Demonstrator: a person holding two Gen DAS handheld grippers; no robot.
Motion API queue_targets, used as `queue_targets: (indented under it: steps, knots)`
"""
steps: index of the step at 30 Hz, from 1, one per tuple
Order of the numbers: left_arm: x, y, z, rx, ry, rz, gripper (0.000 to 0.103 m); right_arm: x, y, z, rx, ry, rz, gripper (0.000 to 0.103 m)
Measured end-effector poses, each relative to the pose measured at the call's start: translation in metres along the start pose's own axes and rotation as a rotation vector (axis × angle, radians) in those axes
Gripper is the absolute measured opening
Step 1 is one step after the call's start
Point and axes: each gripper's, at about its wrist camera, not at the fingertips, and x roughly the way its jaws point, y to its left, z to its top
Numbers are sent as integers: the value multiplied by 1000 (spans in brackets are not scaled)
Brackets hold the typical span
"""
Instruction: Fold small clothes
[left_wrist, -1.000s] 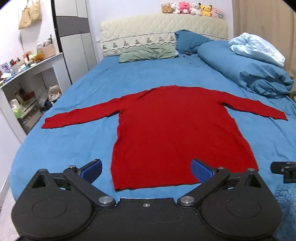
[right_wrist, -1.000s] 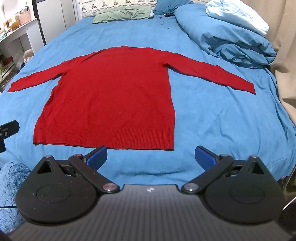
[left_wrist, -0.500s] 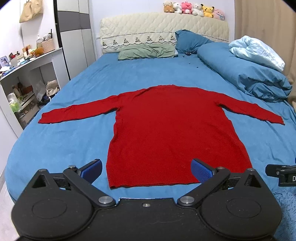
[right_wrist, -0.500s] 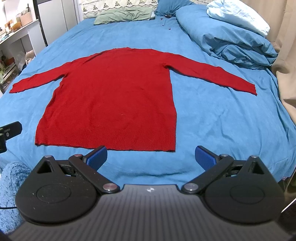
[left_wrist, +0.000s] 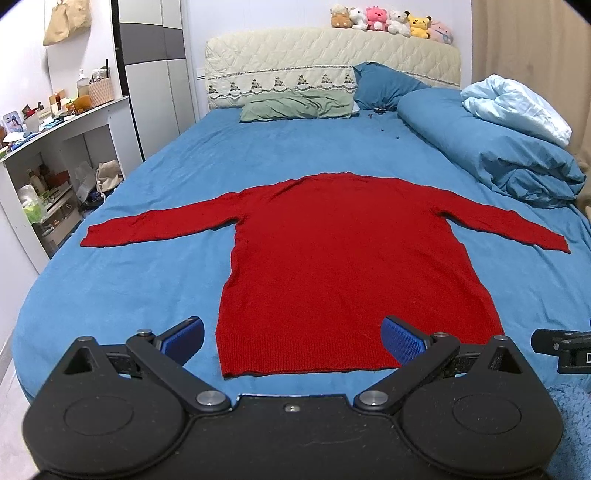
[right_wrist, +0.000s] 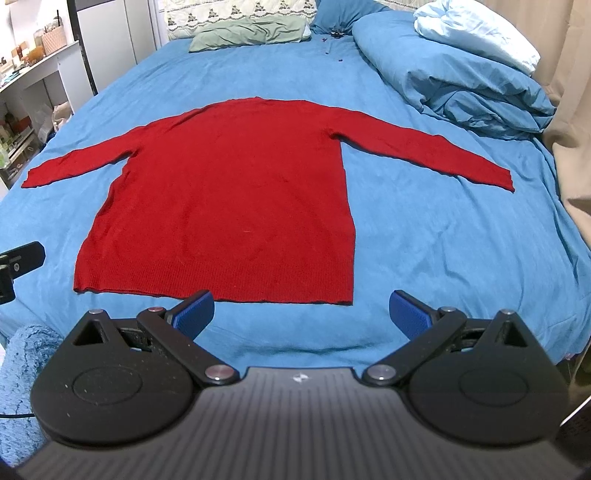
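Since a second ago you have only reframed the red sweater (left_wrist: 343, 258); it lies flat, unfolded, sleeves out, mid-bed (left_wrist: 122, 295). Your left gripper (left_wrist: 293, 341) and right gripper (right_wrist: 301, 312) hang spread and empty near the hem. Bare sheet surrounds it; the duvet (right_wrist: 461, 77) crowds the far right.

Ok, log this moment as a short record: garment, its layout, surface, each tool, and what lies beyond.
garment: red sweater
layout: flat, unfolded, both sleeves spread out sideways, hem nearest the cameras
surface: blue bedsheet
left tool: open, empty, at the hem's left part
right tool: open, empty, at the hem's right corner
far end: green pillow, blue duvet at right, plush toys on the headboard
fold progress: none yet
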Motion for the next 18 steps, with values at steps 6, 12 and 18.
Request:
queue_targets:
  steps: [6, 12, 18]
  knots:
    - [-1, 2, 2, -7, -2, -6, 103, -1, 1, 0, -3, -2, -1, 103]
    - [-1, 3, 2, -11, -3, -5, 103, -1, 0, 0, -2, -2, 0, 103]
    - [-2, 3, 2, -15, -3, -2, 103, -2, 1, 1, -4, -1, 1, 103]
